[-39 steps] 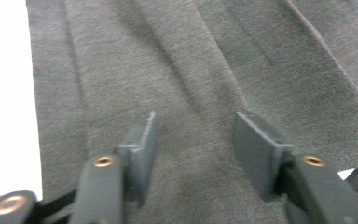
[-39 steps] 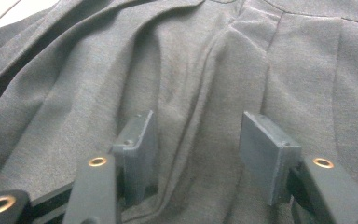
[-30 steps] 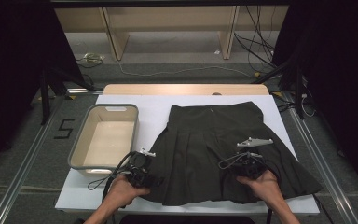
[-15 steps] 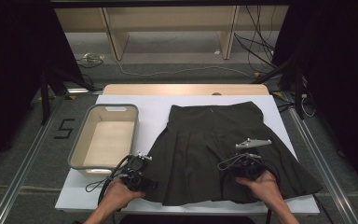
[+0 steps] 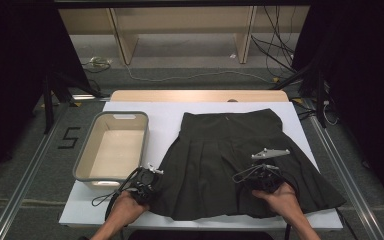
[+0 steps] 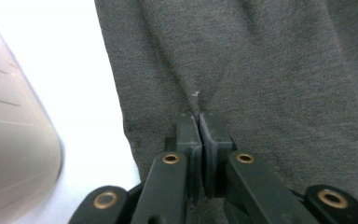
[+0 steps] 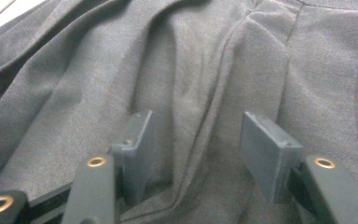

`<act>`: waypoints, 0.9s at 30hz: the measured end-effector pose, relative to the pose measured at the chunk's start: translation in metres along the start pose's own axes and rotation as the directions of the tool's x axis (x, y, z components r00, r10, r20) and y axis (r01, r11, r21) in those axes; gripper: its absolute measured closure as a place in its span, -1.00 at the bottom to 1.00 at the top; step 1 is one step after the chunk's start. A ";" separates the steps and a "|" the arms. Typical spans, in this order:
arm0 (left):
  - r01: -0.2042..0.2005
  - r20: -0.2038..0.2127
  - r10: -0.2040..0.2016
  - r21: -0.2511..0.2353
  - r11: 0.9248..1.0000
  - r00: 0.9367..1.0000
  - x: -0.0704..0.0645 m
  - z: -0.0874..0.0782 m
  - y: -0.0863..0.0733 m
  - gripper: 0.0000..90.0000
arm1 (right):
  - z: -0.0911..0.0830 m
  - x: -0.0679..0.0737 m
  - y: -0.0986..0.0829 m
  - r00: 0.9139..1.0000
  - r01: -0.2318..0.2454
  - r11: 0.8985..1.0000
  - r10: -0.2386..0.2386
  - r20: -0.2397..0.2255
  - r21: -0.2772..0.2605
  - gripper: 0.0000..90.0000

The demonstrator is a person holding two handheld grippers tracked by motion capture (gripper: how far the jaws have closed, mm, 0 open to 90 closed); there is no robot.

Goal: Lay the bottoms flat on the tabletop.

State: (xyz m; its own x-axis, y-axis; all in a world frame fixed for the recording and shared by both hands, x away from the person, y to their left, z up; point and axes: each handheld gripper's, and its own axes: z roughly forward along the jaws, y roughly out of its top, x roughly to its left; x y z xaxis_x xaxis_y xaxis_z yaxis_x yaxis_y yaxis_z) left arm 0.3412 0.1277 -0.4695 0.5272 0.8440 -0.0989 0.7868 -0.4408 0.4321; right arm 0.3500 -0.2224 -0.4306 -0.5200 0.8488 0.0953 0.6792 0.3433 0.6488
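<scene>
I see the dark skirt (image 5: 240,160) spread flat on the white tabletop (image 5: 165,120), waistband far side, grey tub (image 5: 111,150) just left of it. Left gripper (image 6: 199,122) pinched closed on the skirt's left hem edge. Right gripper (image 7: 196,140) wide apart over the pleats, holding nothing. Grey floor, cables, wooden shelving behind.

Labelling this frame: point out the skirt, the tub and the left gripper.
skirt (image 5: 230,150): high view, middle of the pleated front.
tub (image 5: 124,116): high view, far rim.
left gripper (image 6: 198,116): left gripper view, jaws closed on the skirt's fabric near its side edge.
</scene>
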 end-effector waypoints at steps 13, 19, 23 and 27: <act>0.069 0.251 -0.061 -0.025 0.997 0.966 -0.022 -0.002 0.003 0.95 | 0.000 0.000 0.000 1.000 0.001 1.000 -0.001 -0.001 -0.003 0.01; 0.072 0.248 -0.063 -0.025 0.997 0.967 -0.018 -0.003 0.003 0.87 | 0.000 0.000 0.001 1.000 -0.002 1.000 0.002 -0.001 -0.005 0.00; 0.052 0.222 -0.040 -0.050 0.997 0.974 -0.017 -0.007 0.005 0.64 | -0.001 0.001 0.002 1.000 -0.007 1.000 0.007 0.002 -0.014 -0.02; 0.070 0.223 -0.049 -0.090 0.993 0.974 -0.012 -0.014 0.007 0.43 | -0.004 0.001 0.006 1.000 -0.018 0.999 0.018 -0.005 -0.041 -0.08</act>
State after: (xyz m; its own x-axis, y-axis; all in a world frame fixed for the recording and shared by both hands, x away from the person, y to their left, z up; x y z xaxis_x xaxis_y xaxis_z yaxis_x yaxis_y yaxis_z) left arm 0.3361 0.1191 -0.4531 0.5464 0.7753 -0.3170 0.7898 -0.3509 0.5031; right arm 0.3517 -0.2204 -0.4236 -0.5103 0.8529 0.1101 0.6666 0.3115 0.6772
